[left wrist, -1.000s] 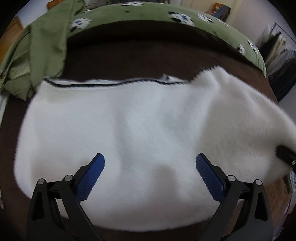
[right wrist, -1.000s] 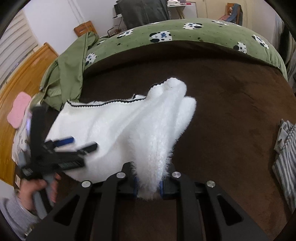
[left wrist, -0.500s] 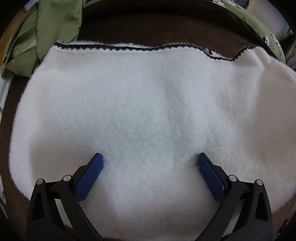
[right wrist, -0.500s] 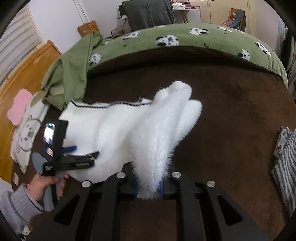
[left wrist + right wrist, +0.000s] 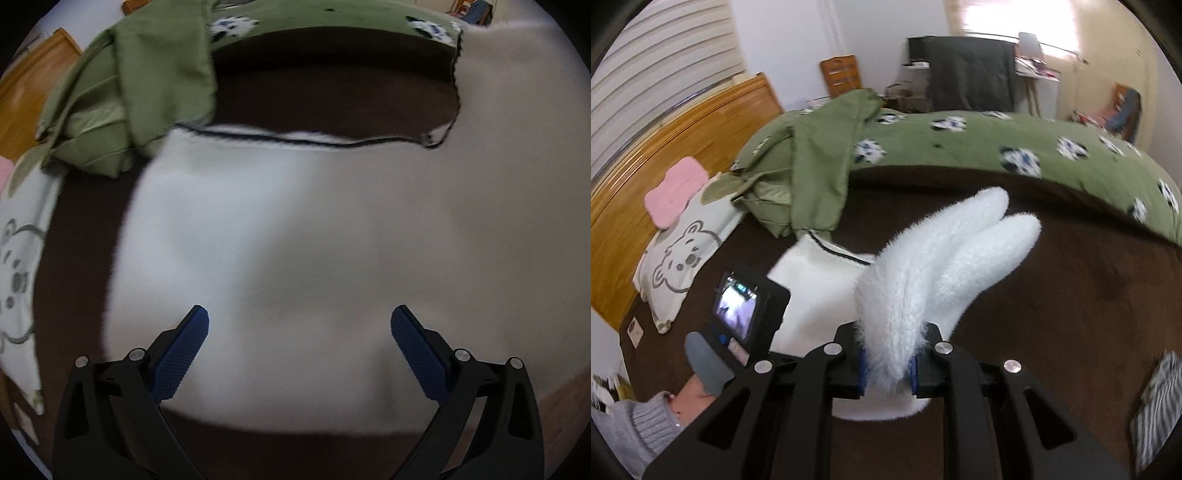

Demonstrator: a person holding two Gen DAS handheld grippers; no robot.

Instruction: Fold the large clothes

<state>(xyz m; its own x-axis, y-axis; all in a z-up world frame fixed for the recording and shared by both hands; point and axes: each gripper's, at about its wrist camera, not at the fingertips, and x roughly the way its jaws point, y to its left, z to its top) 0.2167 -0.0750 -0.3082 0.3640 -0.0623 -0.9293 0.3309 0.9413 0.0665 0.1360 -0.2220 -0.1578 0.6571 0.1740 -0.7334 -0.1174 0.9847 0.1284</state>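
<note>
The right gripper [image 5: 886, 363] is clamping a bunched fold of the white fluffy garment [image 5: 945, 258], its blue pads pressed tight on the pile. The left gripper [image 5: 300, 325] is hovering with jaws spread wide and nothing between them, over the garment [image 5: 295, 240]. The brown blanket [image 5: 1071, 280] is carrying the garment near its headboard-side edge. The green quilt [image 5: 960, 144] is lying along the far edge, a green jacket [image 5: 820, 162] heaped at the corner, a bear pillow [image 5: 683, 258] beside it.
</note>
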